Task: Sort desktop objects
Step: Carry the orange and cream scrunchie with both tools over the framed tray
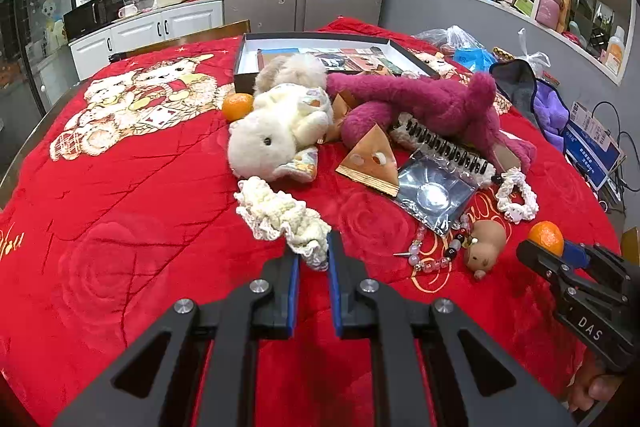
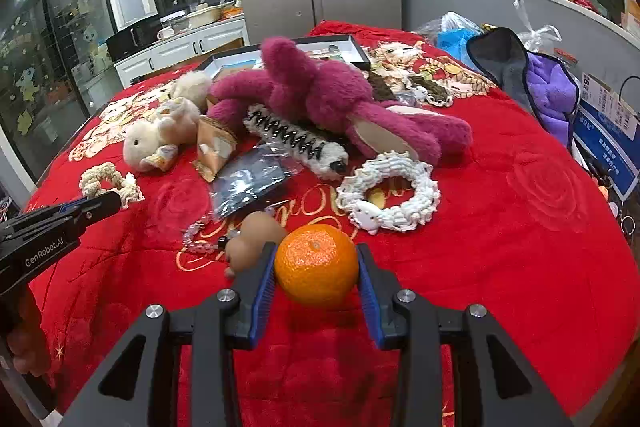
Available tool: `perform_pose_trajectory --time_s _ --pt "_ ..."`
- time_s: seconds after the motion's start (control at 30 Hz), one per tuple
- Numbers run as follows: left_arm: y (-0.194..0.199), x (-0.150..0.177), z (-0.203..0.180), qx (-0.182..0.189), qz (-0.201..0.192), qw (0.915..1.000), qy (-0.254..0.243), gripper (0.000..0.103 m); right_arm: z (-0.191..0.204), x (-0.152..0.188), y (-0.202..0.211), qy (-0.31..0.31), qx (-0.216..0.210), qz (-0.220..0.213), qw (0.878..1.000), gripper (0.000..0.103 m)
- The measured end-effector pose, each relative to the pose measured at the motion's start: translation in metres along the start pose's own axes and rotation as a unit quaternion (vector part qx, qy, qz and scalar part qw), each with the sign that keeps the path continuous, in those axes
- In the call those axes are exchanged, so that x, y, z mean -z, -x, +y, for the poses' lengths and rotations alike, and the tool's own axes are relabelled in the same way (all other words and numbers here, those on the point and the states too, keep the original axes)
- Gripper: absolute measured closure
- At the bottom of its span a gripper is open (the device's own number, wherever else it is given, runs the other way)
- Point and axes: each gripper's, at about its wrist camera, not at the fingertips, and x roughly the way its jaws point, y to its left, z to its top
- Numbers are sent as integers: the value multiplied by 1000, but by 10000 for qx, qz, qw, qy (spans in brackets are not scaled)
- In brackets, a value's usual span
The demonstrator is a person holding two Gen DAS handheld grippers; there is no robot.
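A cream knitted scrunchie (image 1: 280, 213) lies on the red blanket (image 1: 140, 207). My left gripper (image 1: 313, 261) is shut on its near end, which bunches between the blue pads. In the right wrist view the same scrunchie (image 2: 106, 181) shows at the left gripper's tip (image 2: 102, 203). My right gripper (image 2: 316, 255) is shut on a tangerine (image 2: 316, 269), both pads pressing its sides just above the blanket. From the left wrist view that tangerine (image 1: 546, 235) sits in the right gripper (image 1: 550, 253) at the far right.
A white plush rabbit (image 1: 276, 135), a magenta plush (image 1: 424, 103), a second tangerine (image 1: 238, 106), a cardboard wedge (image 1: 370, 161), a foil bag (image 1: 434, 193), beads (image 1: 438, 255), a brown figurine (image 1: 484, 247) and a white knitted ring (image 2: 390, 193) lie around. An open black box (image 1: 316, 41) stands behind.
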Motion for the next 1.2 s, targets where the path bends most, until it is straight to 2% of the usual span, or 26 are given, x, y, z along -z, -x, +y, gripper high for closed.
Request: perform_pose_trajectory --time_s 0.57,1.2 --pt "21 5 1 88 -94 9999 -42 90 22 -1 9 223 -172 -59 9996 64" --pt "28 -5 -1 250 -142 9996 -59 90 37 -23 17 328 -280 -301 9986 64"
